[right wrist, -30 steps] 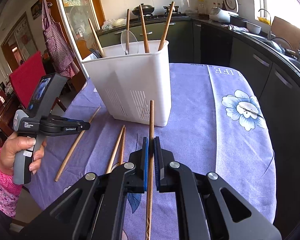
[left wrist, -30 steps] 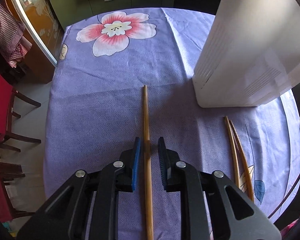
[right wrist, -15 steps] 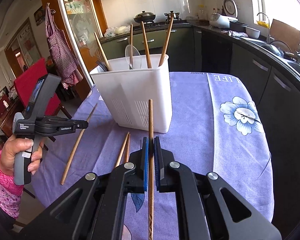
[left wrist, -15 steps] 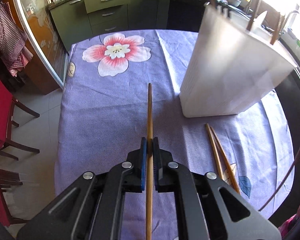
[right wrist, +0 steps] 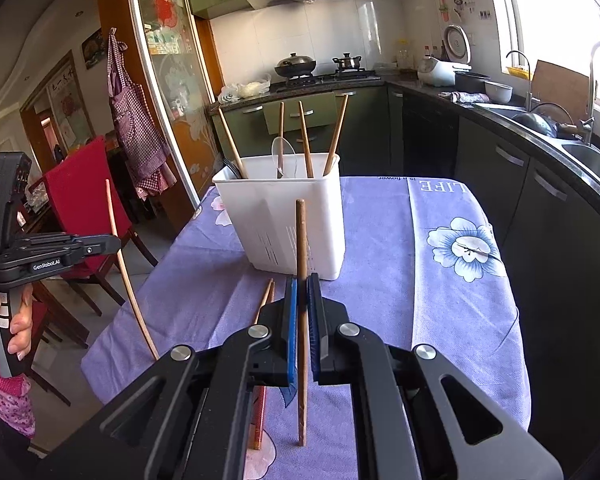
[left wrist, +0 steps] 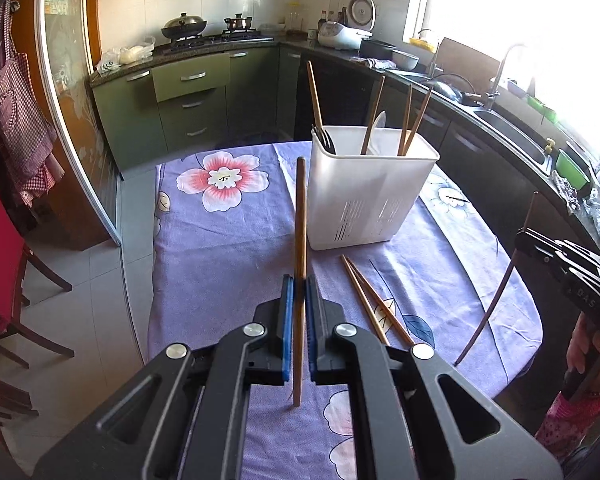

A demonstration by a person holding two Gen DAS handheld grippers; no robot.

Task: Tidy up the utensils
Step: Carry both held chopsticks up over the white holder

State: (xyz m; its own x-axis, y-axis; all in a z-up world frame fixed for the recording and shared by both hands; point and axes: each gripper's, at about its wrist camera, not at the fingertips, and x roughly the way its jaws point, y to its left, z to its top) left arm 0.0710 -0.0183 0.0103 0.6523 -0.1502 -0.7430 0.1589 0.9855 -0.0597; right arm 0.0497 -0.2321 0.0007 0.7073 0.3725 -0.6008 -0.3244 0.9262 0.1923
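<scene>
Both grippers are clamped on chopsticks: the left gripper [left wrist: 299,280] pinches a light brown, smooth wooden chopstick [left wrist: 300,216] between its blue ribbed pads, and the right gripper [right wrist: 301,280] grips a darker brown chopstick [right wrist: 301,248] the same way. Each stick runs lengthwise between the pads, its blunt end pointing ahead and up and its thin end hanging below the black plastic jaws, clear of the table. Ahead of both stands a tall white plastic utensil holder [left wrist: 364,200], rectangular with slotted vents low on its walls; several wooden chopsticks, a pale translucent spoon [right wrist: 282,152] and a dark utensil lean inside it. Just in front of the holder, two more brown chopsticks [left wrist: 374,300] lie side by side on the purple tablecloth [left wrist: 220,260], a soft woven fabric printed with large pink and white flowers.
</scene>
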